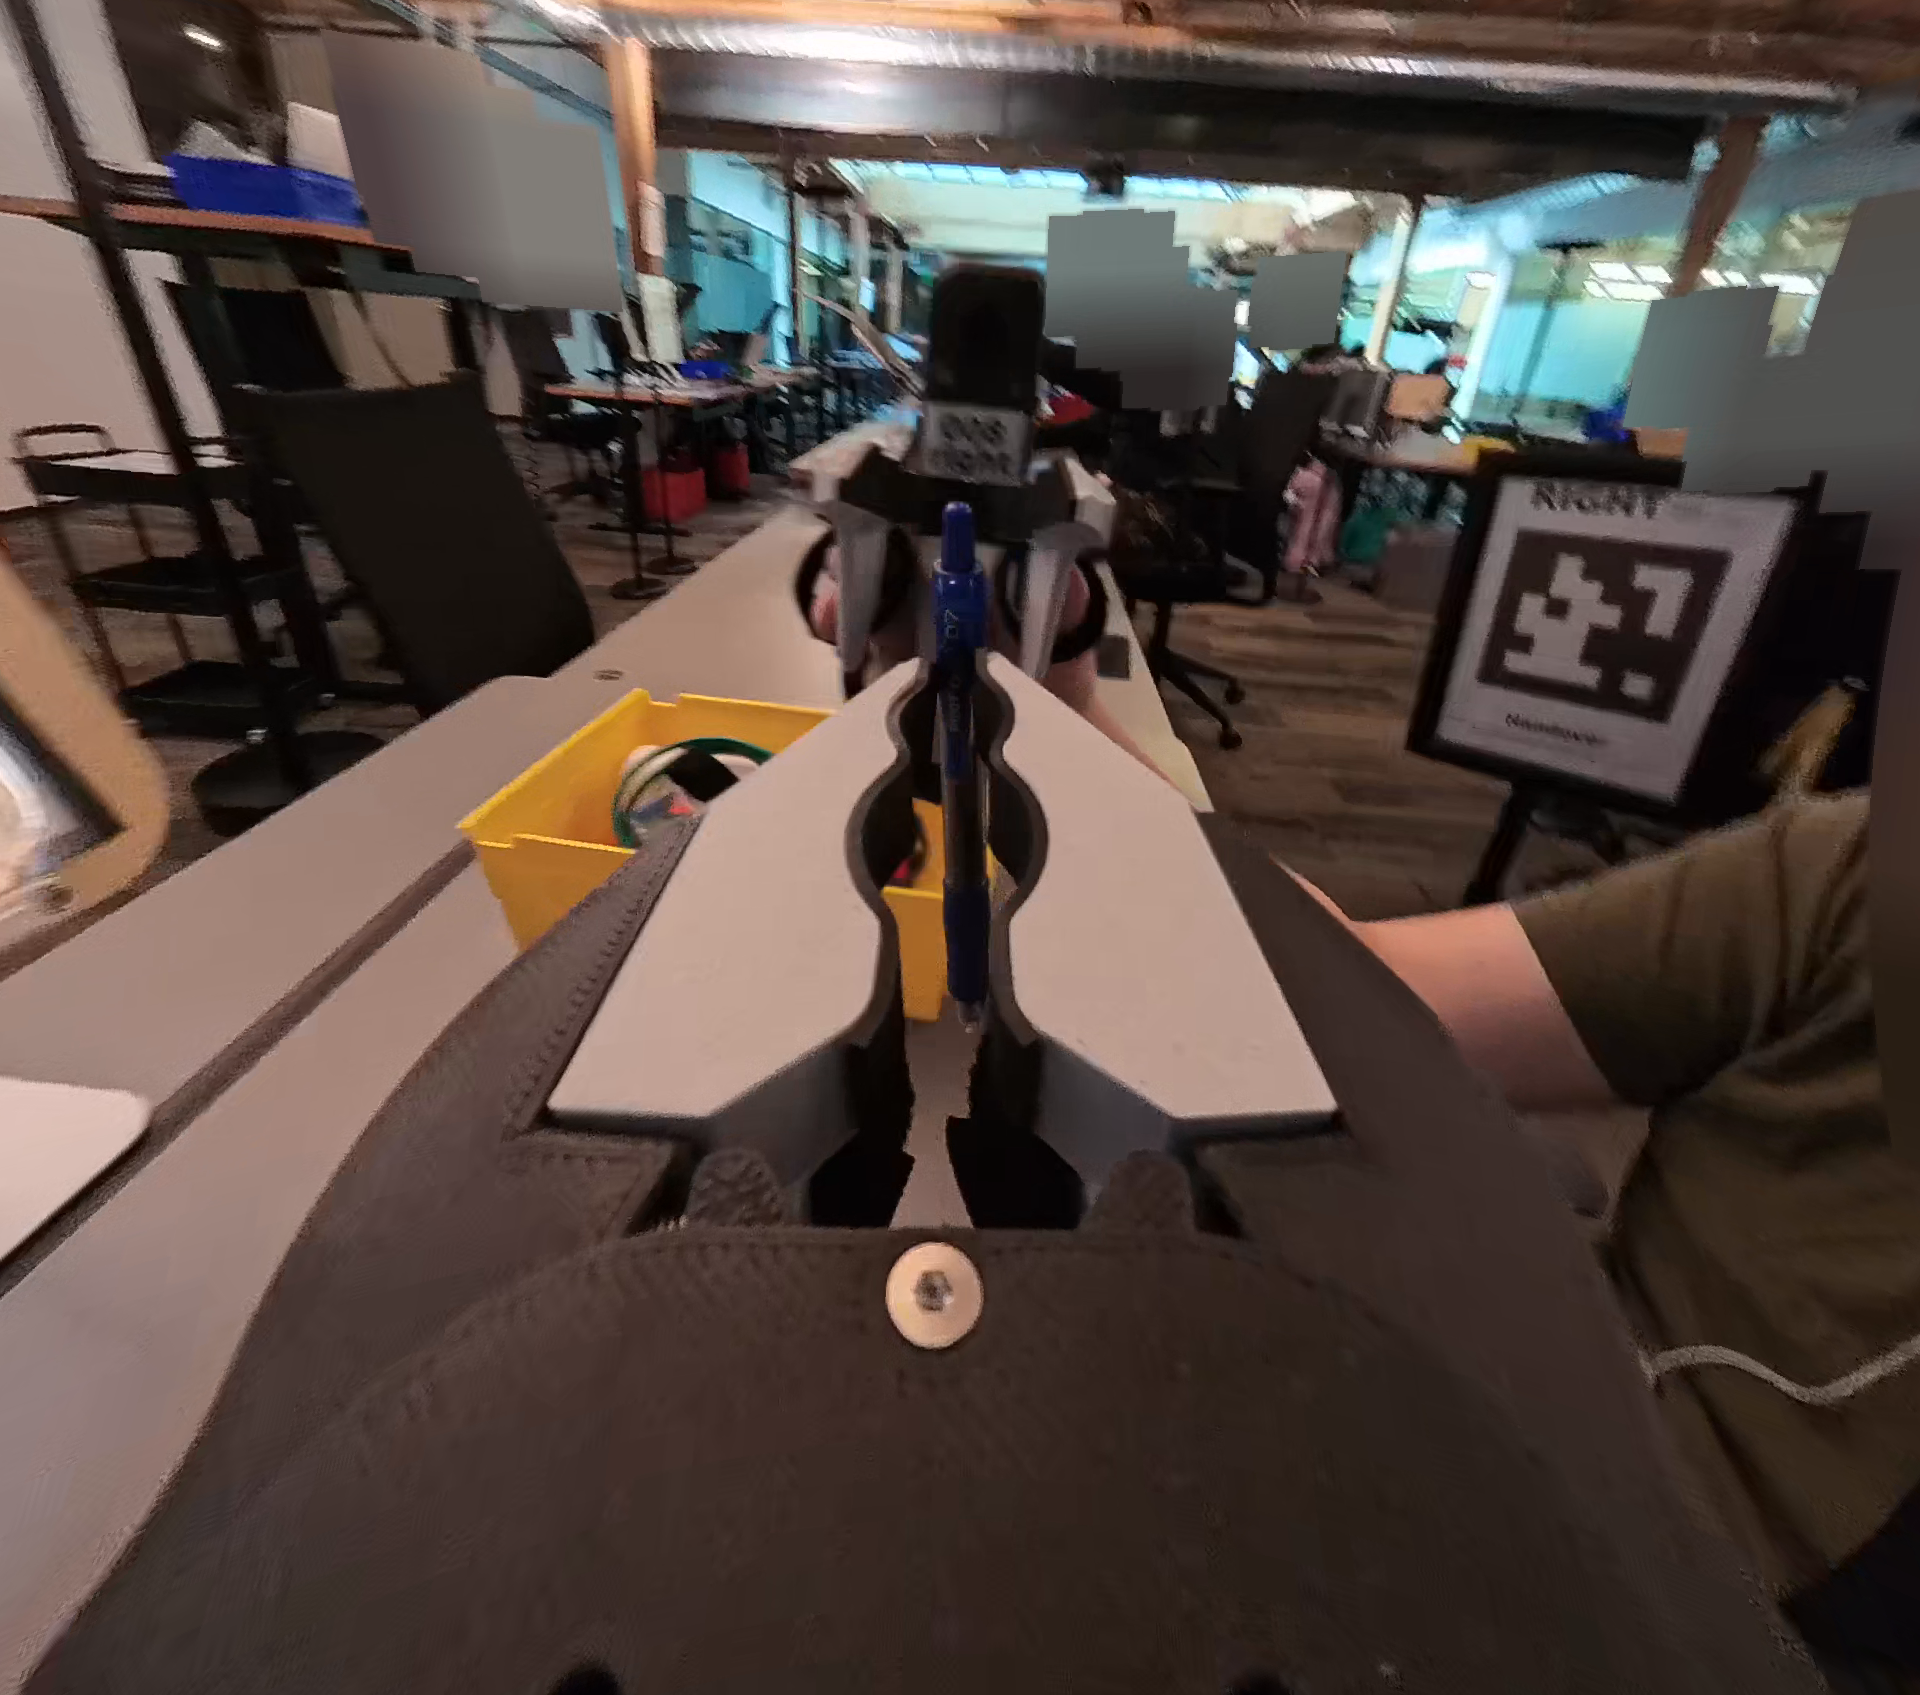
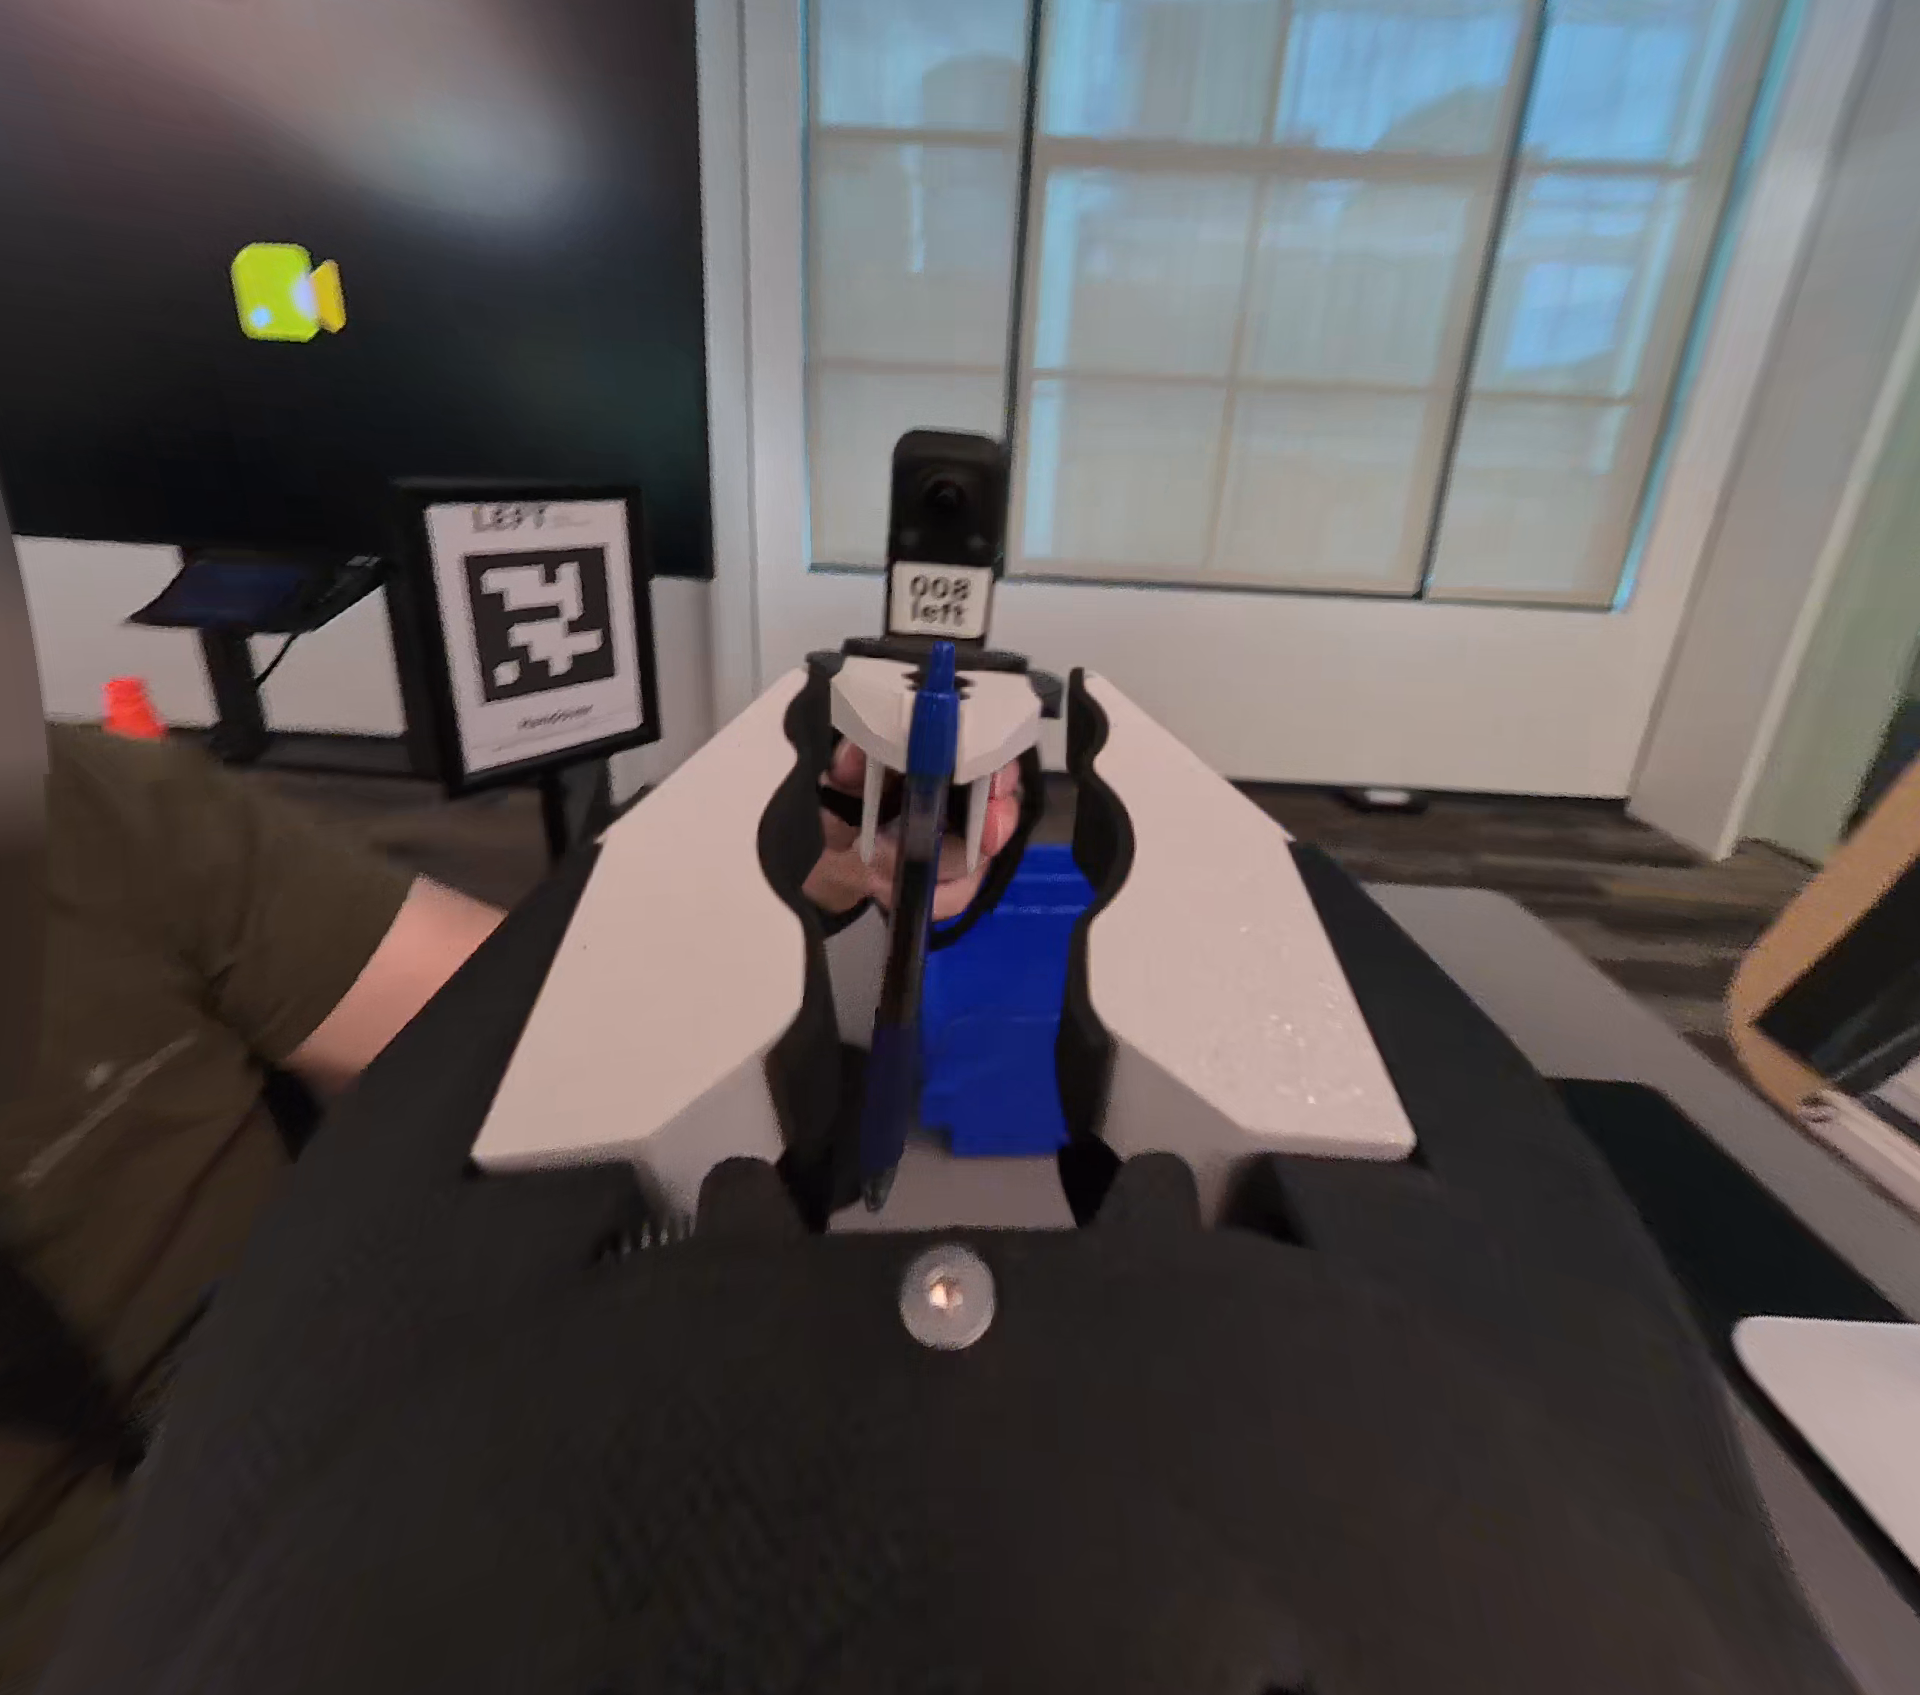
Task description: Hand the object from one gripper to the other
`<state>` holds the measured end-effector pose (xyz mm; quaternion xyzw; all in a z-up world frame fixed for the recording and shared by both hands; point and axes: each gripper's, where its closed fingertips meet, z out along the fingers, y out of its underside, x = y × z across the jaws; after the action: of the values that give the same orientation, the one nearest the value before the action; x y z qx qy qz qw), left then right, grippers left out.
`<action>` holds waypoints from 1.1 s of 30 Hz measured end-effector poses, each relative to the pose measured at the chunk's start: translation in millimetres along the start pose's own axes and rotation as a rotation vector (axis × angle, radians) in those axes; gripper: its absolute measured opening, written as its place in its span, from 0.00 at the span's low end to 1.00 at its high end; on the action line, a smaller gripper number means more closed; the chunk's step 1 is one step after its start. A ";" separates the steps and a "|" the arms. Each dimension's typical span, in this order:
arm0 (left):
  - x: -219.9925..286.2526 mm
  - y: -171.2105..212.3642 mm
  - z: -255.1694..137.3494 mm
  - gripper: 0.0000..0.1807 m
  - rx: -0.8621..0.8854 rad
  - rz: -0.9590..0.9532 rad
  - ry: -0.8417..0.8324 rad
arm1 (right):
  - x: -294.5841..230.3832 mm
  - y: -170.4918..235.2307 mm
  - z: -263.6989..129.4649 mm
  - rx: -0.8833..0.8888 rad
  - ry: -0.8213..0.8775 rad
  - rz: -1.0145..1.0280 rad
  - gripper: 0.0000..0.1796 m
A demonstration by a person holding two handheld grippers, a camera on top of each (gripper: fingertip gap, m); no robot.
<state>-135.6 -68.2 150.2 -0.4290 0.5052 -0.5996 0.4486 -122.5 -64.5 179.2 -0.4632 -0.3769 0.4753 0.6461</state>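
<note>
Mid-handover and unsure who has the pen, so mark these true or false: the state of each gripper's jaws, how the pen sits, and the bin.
1. The left gripper has its jaws shut on the blue pen. True.
2. The right gripper has its jaws shut on the pen. False: they stand open, with the pen between them.
3. The pen lies flat on the table. False: it is held upright, tip down.
4. A yellow bin sits on the table. True.

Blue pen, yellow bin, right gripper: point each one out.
blue pen (image 1: 962,814): left wrist view, on its barrel.
yellow bin (image 1: 551,814): left wrist view, on its near-left wall.
right gripper (image 2: 940,752): right wrist view, midway between its fingertips.
</note>
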 end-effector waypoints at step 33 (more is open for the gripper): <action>-82.5 -69.1 -111.2 0.02 0.484 -0.185 -0.444 | 62.6 91.1 64.8 -0.094 0.519 -0.320 0.10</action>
<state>-231.6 42.5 200.0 -0.4742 0.1973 -0.6323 0.5801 -190.1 22.2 113.5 -0.5335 -0.2892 0.2156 0.7650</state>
